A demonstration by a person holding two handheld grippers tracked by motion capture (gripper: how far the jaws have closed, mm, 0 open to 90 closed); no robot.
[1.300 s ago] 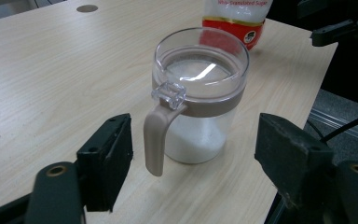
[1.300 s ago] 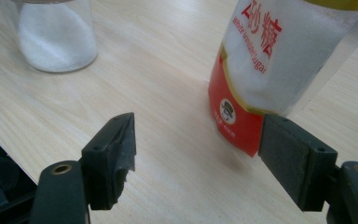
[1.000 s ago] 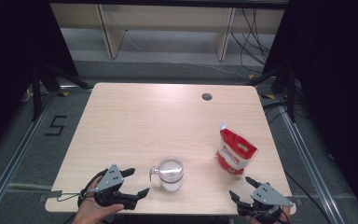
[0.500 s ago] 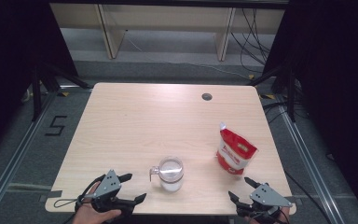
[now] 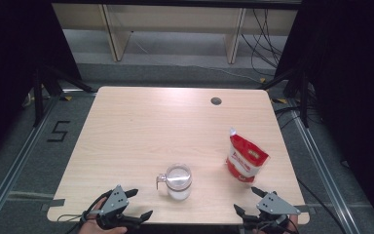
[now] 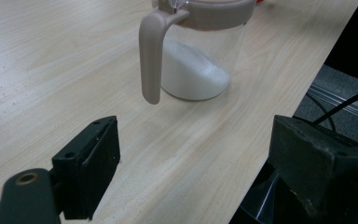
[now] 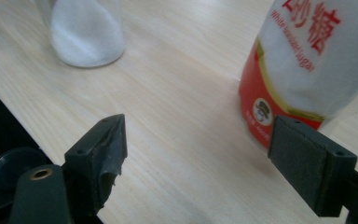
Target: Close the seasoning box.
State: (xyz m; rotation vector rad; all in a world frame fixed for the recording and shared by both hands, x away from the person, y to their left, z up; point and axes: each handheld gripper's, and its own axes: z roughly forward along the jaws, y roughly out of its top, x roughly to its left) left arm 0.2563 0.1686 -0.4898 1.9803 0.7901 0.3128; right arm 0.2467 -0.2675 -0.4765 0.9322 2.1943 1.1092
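Sugar fills the lower part of the clear jug (image 5: 177,181), which stands upright on the desk (image 5: 165,122) near its near edge, about midway along it, handle turned toward the left side. We hold our left gripper (image 5: 135,204) at the near left corner, jaws spread wide with nothing between them; in the left gripper view the jug (image 6: 196,51) stands straight ahead, its beige handle hanging nearest us, and bare wood lies between the pads and the jug. Our right gripper (image 5: 247,201) sits at the near right corner, and its jaws have just been opening; they stand released, with nothing in them. Just beyond it stands the red and white sugar pouch (image 5: 244,157), upright, close to the right edge and well apart from the jug. In the right gripper view the pouch (image 7: 303,65) rises ahead beside the farther pad, not touching it, while the jug (image 7: 86,30) shows farther off at the other side. Nothing lies between either tool and these two things. A small round cable hole (image 5: 216,101) sits near the far edge.
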